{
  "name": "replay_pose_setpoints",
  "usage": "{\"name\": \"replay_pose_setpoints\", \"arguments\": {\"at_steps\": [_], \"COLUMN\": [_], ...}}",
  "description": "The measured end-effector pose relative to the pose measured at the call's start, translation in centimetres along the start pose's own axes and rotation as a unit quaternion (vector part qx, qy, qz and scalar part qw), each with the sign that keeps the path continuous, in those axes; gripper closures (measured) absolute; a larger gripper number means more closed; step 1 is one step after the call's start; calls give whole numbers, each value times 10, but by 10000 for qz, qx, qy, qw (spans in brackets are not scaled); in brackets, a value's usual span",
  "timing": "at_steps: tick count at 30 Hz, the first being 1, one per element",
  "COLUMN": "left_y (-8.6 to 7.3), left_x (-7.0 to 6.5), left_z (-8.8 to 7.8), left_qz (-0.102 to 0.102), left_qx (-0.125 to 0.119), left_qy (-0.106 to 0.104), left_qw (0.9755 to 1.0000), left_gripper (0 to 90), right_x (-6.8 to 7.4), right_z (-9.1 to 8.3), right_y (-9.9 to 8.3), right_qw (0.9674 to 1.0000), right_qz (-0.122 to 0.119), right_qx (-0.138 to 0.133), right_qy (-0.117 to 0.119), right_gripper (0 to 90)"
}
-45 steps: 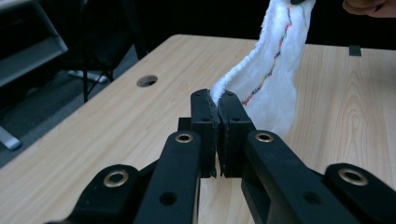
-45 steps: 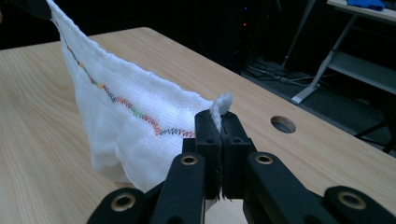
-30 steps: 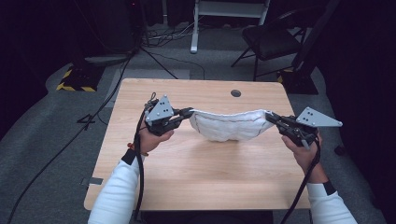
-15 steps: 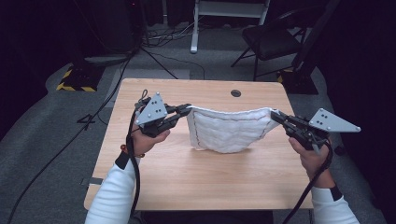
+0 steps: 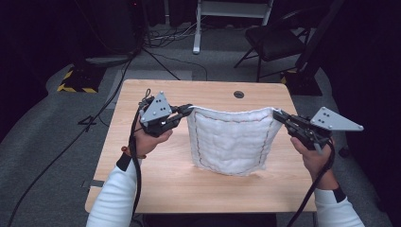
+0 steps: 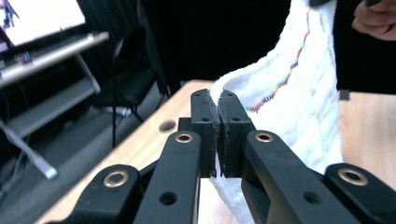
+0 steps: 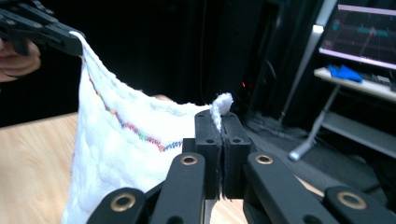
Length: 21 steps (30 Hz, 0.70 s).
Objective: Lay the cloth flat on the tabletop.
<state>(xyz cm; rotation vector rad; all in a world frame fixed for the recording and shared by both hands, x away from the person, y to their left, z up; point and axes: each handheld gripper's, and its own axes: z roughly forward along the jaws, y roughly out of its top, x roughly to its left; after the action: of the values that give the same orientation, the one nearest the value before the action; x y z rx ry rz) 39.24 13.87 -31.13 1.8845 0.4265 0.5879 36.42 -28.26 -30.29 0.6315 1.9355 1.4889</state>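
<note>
Nearest in the high view are two white sleeves, one at each bottom corner, with the hands above them. The left hand [image 5: 149,137] carries the left gripper [image 5: 185,110], and the right hand [image 5: 312,156] carries the right gripper [image 5: 278,115].

The jaws of the left gripper are pressed together on one top corner of the towel [image 5: 231,139]. In the left gripper view a thin edge of white cloth comes out between the two black jaws. The jaws of the right gripper are pressed together on the other top corner, and in the right gripper view a small tuft of cloth stands above them.

The towel is white, with a line of coloured stitches near its border. It hangs between the two grippers, spread wide, its top edge almost straight. It hangs over the middle of the surface [image 5: 142,189], and its lower edge seems to touch the wood, though I cannot tell for sure.

Farther on the surface there is a round hole [image 5: 239,94] near the far edge. Behind it, on the floor, a chair [image 5: 272,40] stands in the dark.
</note>
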Motion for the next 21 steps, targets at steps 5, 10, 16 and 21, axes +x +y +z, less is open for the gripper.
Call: {"name": "replay_pose_setpoints", "arguments": {"at_steps": [5, 10, 16, 21], "left_y": [-23, -43, -58, -70], "left_x": [19, 35, 48, 55], "left_z": [32, 67, 102, 127], "left_qz": [-260, -465, -600, -772], "left_qx": [369, 671, 1010, 1241], "left_qy": [55, 171, 415, 559], "left_qw": [9990, 9965, 9922, 9877], "left_gripper": [865, 864, 863, 857], "right_x": [-17, -36, -60, -73], "right_z": [33, 70, 109, 134], "right_y": [-19, -38, -60, -77], "right_qw": [9992, 9959, 9882, 9818], "right_qz": [170, 217, 398, 535], "right_qx": [369, 859, 1408, 1709], "right_qy": [-67, -202, -452, -635], "right_gripper": [882, 882, 882, 882]}}
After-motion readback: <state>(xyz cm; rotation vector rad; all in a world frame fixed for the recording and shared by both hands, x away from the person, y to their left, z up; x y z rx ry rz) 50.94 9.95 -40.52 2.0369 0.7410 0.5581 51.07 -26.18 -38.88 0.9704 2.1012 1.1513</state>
